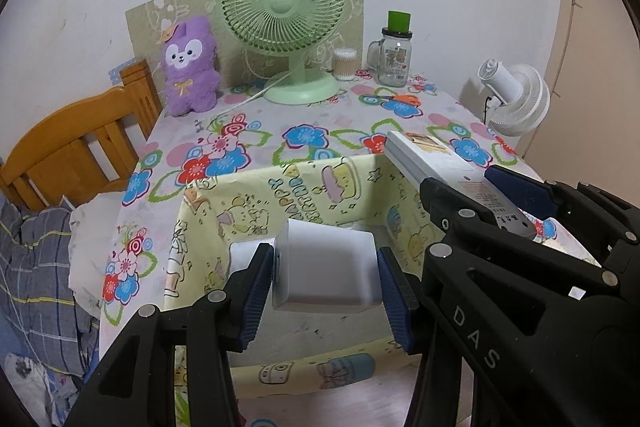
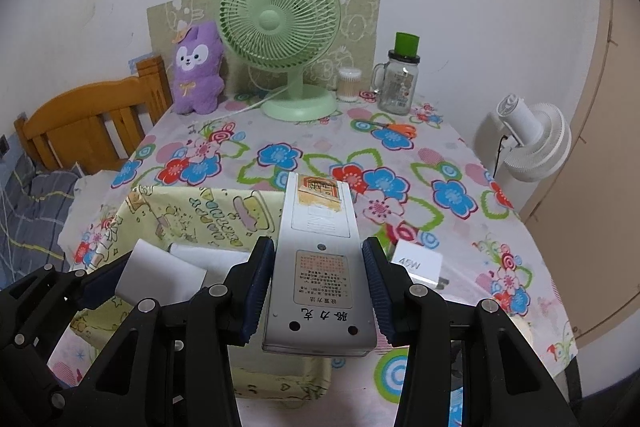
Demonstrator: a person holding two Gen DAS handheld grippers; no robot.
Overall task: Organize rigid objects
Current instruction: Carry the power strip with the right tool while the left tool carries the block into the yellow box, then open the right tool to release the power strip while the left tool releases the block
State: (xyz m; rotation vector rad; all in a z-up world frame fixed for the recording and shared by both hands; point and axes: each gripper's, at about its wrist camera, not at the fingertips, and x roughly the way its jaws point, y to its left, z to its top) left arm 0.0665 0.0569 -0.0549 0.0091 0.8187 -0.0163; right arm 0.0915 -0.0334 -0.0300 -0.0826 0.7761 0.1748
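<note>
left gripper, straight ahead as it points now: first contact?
Probably the far inner wall of the yellow fabric storage box. The left gripper, carrying a white charger block, points into it; depth unclear.

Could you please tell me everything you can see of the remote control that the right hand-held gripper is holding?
The remote control is a long, slim slab of white plastic, seen from its back. It has a battery cover, a worn tan sticker near the far end, a red-printed label and handwritten characters near the close end. The right hand-held gripper holds it by its long sides, pads touching. It is held in the air, pointing away over the yellow cartoon-print box.
</note>
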